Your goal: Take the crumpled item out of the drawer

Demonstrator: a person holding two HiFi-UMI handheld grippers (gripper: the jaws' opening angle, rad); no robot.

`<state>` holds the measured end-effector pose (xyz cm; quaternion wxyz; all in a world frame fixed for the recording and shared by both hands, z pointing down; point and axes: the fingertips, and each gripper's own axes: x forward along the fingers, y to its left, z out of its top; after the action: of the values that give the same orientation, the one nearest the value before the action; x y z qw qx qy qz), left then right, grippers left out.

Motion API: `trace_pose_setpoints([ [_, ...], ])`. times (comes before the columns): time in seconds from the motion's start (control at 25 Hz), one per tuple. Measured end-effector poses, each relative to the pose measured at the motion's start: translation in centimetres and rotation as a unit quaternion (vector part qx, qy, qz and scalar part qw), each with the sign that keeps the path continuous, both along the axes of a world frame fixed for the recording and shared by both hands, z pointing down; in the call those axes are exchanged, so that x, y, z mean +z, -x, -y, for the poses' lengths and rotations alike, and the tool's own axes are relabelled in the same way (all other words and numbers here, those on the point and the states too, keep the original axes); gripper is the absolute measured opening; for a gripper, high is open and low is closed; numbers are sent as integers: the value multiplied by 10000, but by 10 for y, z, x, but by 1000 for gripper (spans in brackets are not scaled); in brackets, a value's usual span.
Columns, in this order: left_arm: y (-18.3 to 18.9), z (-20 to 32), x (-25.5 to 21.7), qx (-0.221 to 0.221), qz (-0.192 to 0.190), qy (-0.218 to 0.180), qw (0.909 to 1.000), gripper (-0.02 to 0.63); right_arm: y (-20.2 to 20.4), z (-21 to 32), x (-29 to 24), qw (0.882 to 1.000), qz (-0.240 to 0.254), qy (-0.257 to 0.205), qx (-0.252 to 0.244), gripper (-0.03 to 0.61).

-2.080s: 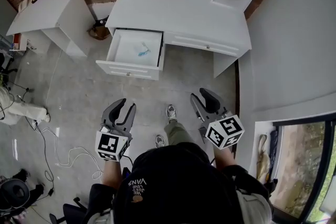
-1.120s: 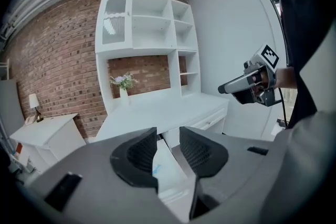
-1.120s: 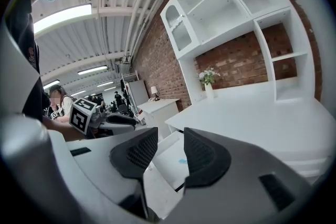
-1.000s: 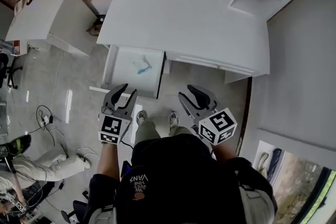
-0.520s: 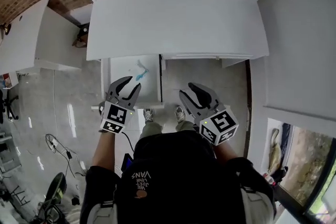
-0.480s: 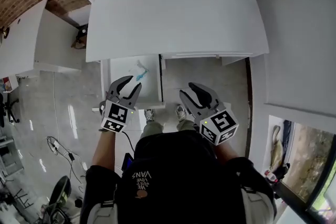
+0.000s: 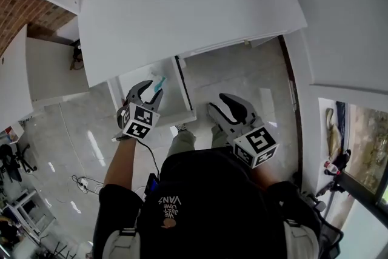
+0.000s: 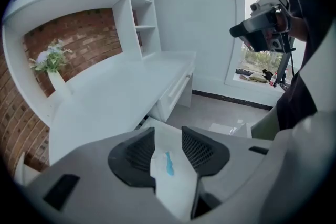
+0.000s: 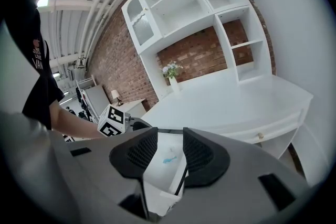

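Left gripper (image 7: 148, 88) hangs over the open drawer (image 7: 183, 93), jaws opening, nothing gripped; the crumpled item (image 8: 168, 163) (blue-streaked) lies inside. Right gripper (image 7: 219, 104) gapes empty. Shirt (image 7: 200, 215) reads "VANS".

Drawer (image 7: 183, 91) is pulled out from under the desk top (image 7: 182, 9). Its rear is overhung by the desk edge, so access is left only from above the front part, bounded by side walls. That opening is partly taken by the left gripper (image 7: 147, 89), jaws opening, nothing between them. Bare floor (image 7: 242, 76) is left free right of the drawer.
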<state>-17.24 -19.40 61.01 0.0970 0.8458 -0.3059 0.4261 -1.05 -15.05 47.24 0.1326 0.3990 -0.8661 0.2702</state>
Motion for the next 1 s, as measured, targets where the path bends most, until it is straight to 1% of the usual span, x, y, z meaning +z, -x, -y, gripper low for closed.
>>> trace_pose_setpoints([
  [0.16, 2, 5, 35, 98, 233, 244, 9994, 141, -5, 0, 10, 9998, -19, 109, 143, 135],
  [0.36, 11, 5, 78, 173, 553, 559, 9968, 141, -2, 8, 19, 9998, 29, 103, 172, 135],
  [0.4, 13, 5, 86, 208, 623, 622, 9959, 149, -1, 10, 21, 9998, 35, 94, 177, 135],
  [0.56, 22, 1, 119, 357, 945, 834, 9914, 173, 1, 14, 30, 9997, 1, 110, 212, 135],
  [0.8, 24, -10, 162, 734, 1354, 1075, 9822, 176, -7, 13, 45, 9990, -34, 218, 387, 135],
  [1.0, 26, -11, 188, 782, 1556, 1181, 9776, 176, -7, 10, 61, 9984, -53, 411, 390, 135],
])
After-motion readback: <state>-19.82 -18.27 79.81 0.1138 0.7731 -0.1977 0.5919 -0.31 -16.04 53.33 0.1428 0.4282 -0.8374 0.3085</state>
